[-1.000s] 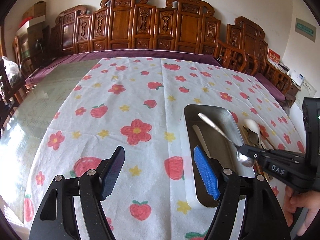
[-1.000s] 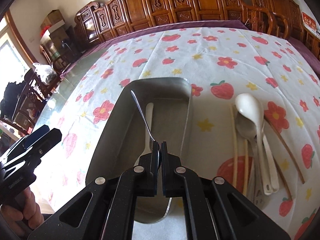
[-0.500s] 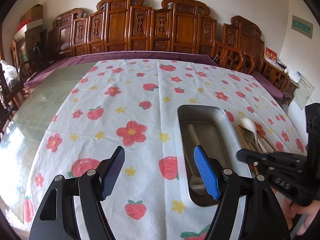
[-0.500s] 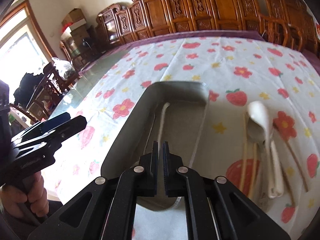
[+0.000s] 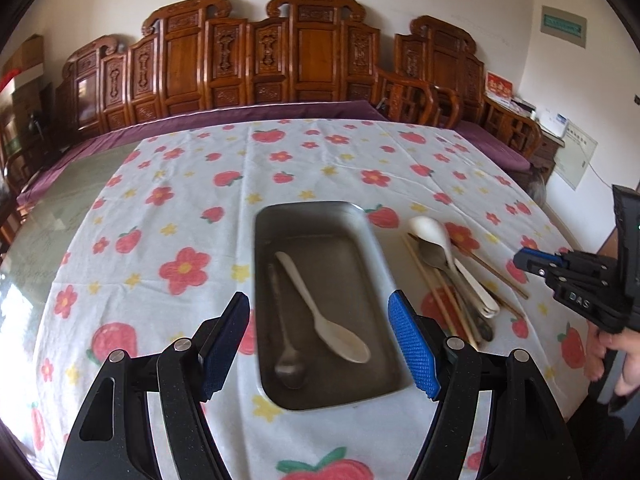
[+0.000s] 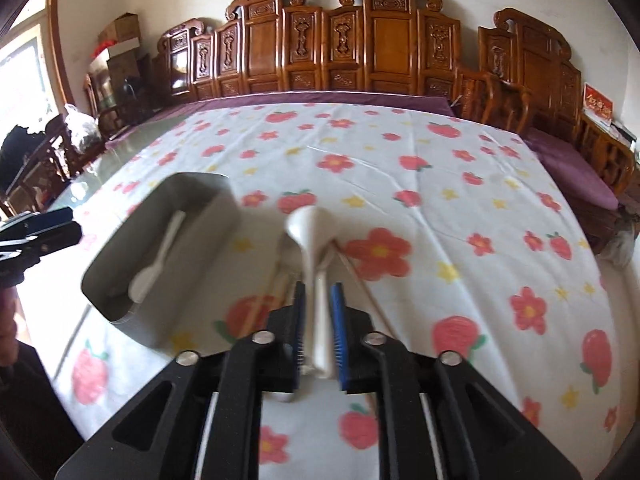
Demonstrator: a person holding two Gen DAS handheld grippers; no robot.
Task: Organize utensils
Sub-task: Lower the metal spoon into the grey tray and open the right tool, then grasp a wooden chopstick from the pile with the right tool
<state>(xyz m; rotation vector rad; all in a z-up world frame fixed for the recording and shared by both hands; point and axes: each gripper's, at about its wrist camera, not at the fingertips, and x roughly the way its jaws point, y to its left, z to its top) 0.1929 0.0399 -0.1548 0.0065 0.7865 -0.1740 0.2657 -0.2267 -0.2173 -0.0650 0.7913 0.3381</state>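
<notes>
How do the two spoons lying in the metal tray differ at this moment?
The white plastic spoon is pale and broad, lying diagonally across the metal tray; the metal spoon is dark grey and thinner, lying nearly straight along the tray's left side. The white spoon's handle crosses near the metal spoon's handle. Both lie flat with bowls toward the near end, and neither gripper touches them.

1. I read the tray (image 5: 320, 216) as dull brushed metal; the metal spoon (image 5: 286, 344) inside it matches.
2. The white spoon (image 5: 320, 312) looks like smooth matt plastic.
3. My left gripper (image 5: 320, 344) has textured blue pads (image 5: 412, 344) on matt black plastic.
4. The tablecloth (image 5: 180, 208) is creased printed cloth.
5. The chairs (image 5: 316, 52) are glossy carved wood.
</notes>
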